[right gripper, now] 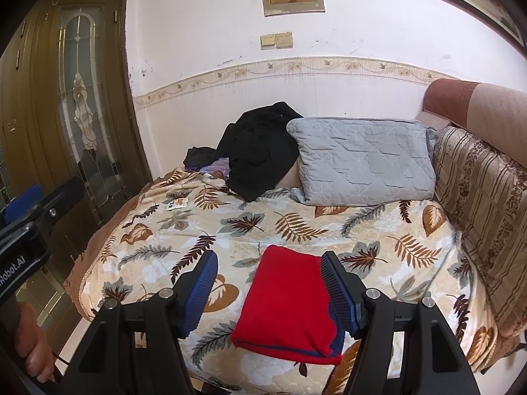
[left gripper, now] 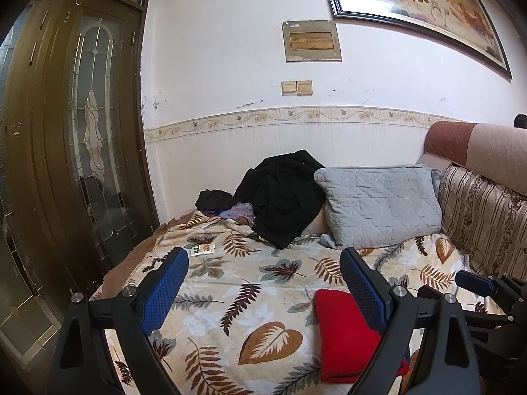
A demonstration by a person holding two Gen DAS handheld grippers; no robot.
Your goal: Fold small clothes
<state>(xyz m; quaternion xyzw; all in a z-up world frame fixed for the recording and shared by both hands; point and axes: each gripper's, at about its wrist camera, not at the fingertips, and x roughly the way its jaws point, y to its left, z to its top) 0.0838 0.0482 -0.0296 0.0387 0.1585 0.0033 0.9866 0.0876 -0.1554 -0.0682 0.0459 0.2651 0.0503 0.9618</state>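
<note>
White wall and a brown door backed the bed, which wore a leaf-print blanket. Near the bed's front edge lay the red cloth, folded into a flat rectangle with a dark blue hem showing underneath. The left claw hovered with its blue pads wide apart, holding nothing. The right claw was likewise spread apart above the cloth. A grey pillow and black clothes sat at the bed's far edge.
</note>
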